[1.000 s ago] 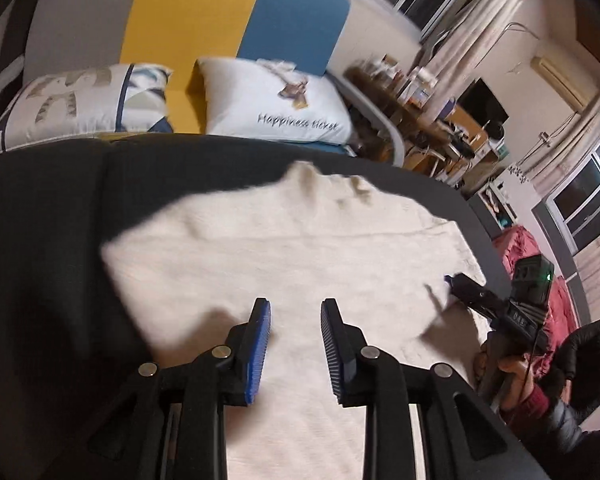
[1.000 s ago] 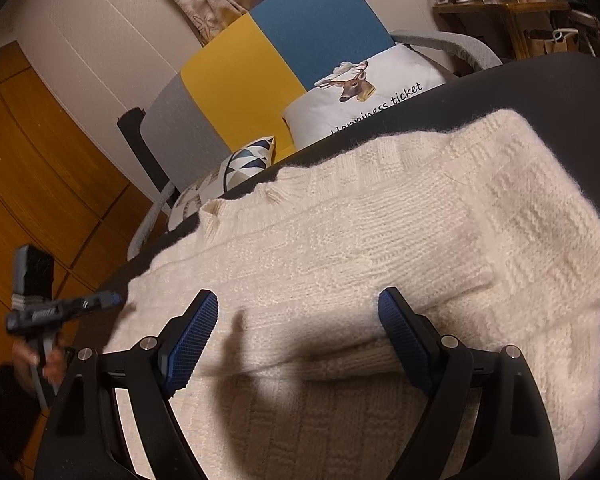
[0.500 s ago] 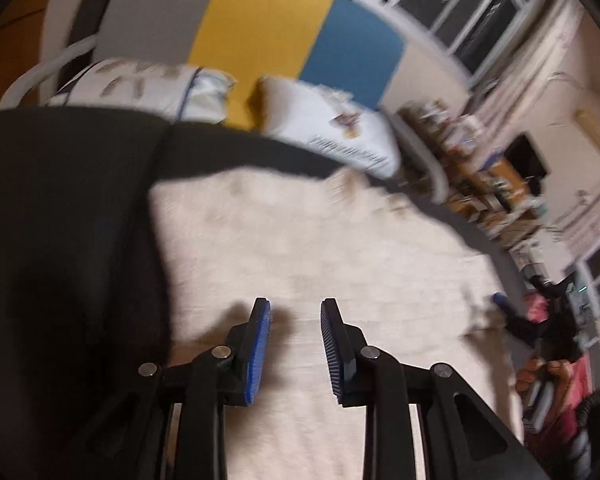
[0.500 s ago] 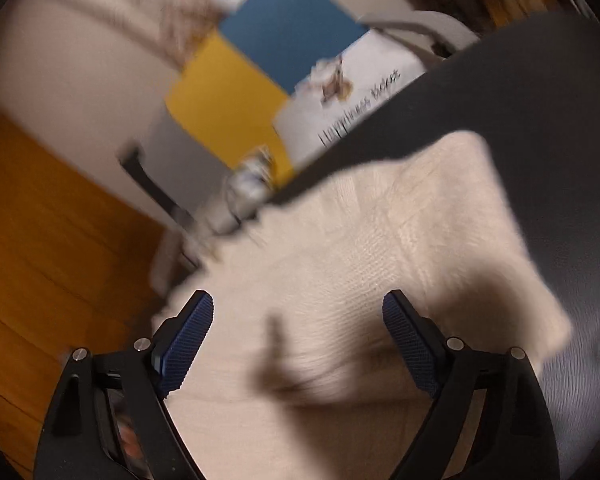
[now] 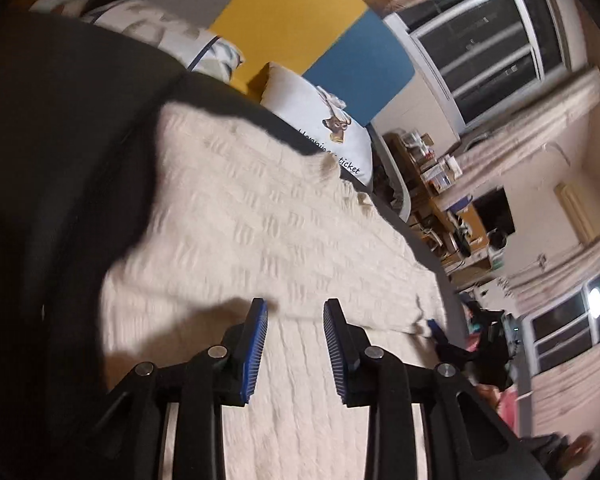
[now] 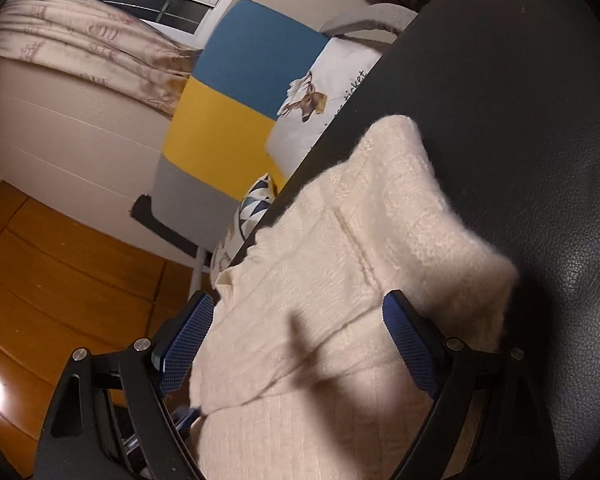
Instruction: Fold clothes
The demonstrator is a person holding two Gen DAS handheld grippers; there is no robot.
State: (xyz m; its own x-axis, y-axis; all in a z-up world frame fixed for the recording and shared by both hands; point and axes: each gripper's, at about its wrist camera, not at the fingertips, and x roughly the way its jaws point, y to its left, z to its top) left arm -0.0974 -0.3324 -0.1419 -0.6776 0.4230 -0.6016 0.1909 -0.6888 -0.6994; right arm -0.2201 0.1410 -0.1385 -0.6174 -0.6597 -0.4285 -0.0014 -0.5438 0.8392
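Holding both grippers over a cream knit sweater (image 5: pixel 260 220) on a black padded surface (image 5: pixel 60 160). My left gripper (image 5: pixel 295 344) has its blue pads a narrow gap apart, nothing between them — sweater lies directly below and ahead, and a folded edge runs across just past the fingertips. My right gripper (image 6: pixel 296 344) is spread wide, pads either side of the sweater's folded layer (image 6: pixel 360 240); I cannot tell if the pads touch the knit or just hover over it. The sweater's near part is cut off under both gripper bodies. Left view is motion-blurred, so knit texture is smeared. To the right of my left gripper, the other gripper (image 5: pixel 476 344) shows dark and blurred at the sweater's edge — the hand on it is barely readable. Ahead past the surface: a white printed cushion (image 5: pixel 324 128), text partly hidden by the black edge, against a yellow-and-blue backrest (image 6: pixel 236 92).
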